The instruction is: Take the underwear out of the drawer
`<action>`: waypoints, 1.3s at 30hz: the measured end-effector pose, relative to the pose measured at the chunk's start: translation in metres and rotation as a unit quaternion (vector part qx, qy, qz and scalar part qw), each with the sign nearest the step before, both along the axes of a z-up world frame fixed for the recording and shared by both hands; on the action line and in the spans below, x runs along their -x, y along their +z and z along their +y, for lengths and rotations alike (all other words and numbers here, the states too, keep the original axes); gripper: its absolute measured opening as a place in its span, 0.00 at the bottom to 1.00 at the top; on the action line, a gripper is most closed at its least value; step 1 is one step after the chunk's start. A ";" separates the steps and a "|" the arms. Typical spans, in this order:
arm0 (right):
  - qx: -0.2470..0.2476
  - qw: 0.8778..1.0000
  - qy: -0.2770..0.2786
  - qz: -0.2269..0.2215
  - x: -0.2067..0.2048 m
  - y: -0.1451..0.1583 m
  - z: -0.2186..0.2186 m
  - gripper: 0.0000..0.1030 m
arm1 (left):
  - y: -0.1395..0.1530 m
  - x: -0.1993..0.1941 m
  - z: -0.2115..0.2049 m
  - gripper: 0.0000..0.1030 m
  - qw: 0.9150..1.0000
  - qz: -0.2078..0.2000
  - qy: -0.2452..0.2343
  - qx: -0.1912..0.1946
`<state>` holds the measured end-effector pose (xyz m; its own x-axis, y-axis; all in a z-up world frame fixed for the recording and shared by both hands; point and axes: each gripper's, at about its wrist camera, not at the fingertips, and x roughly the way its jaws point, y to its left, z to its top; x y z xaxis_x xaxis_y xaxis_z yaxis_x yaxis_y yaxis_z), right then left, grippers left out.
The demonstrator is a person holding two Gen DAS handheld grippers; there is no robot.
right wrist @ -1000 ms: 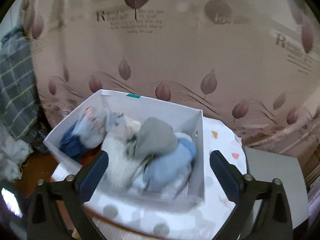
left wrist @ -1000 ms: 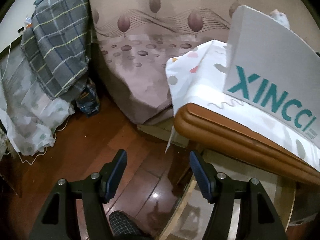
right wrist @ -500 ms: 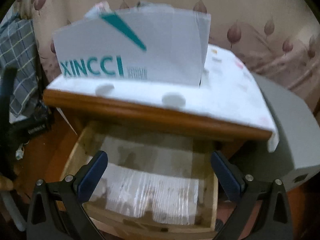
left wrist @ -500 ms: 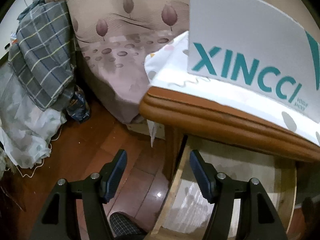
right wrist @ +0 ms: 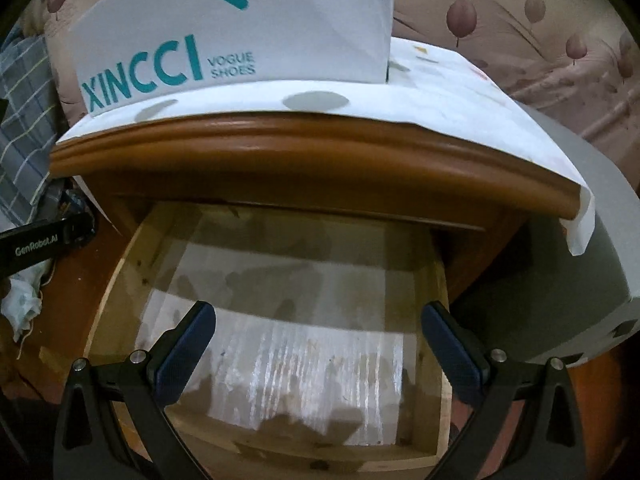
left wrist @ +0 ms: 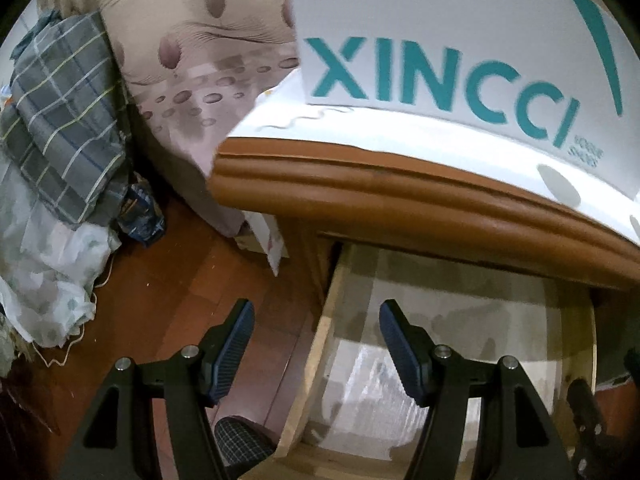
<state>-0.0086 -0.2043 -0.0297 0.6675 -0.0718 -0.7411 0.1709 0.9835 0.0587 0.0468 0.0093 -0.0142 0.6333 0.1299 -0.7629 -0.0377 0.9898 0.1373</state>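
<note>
Two claws are mine here, and both hang over the same wooden nightstand (right wrist: 280, 148), pointing down and forward at its pulled-out drawer (right wrist: 276, 320). A spotted white cloth (right wrist: 440, 80) covers the nightstand's top, and on it stands a white shoe box (right wrist: 240, 20) with teal lettering; behind all this a leaf-printed bedspread (left wrist: 192, 60) falls to the dark wood floor (left wrist: 168, 300), with a grey plaid cloth (left wrist: 68, 120) heaped to the left. The drawer is open, and what I see of its bottom is only a pale, shiny liner (right wrist: 304, 360) with shadows on it: no underwear shows in either view, so I cannot say where it lies; it may sit further back under the nightstand's top or in a corner my fingers hide. I judge the step in hand to be the search of the drawer, with the picking itself not yet begun. My right gripper (right wrist: 318, 344) stands wide open above the liner and holds nothing. My left gripper (left wrist: 316, 344) is partly open, also empty, straddling the drawer's left wall (left wrist: 320, 340) with one finger over the floor. The next move calls for a look deeper into the drawer, then for lowering the right claw onto whatever garment turns up.
</note>
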 end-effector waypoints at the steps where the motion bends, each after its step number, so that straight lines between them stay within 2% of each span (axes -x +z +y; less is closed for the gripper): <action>1: 0.008 1.000 -0.003 -0.002 0.000 0.000 0.001 0.98 | -0.002 0.000 -0.002 0.65 1.000 0.000 -0.002 -0.003; 5: 0.028 1.000 -0.002 -0.005 0.000 0.000 0.003 0.98 | -0.010 0.000 -0.007 0.65 1.000 0.011 -0.011 0.003; 11: 0.019 1.000 0.003 0.000 -0.002 -0.001 0.003 0.98 | -0.016 0.001 -0.014 0.65 1.000 0.014 -0.020 -0.007; 39: 0.029 0.999 0.026 0.035 -0.008 -0.016 0.012 0.98 | -0.019 0.004 -0.020 0.65 0.999 0.022 -0.030 -0.002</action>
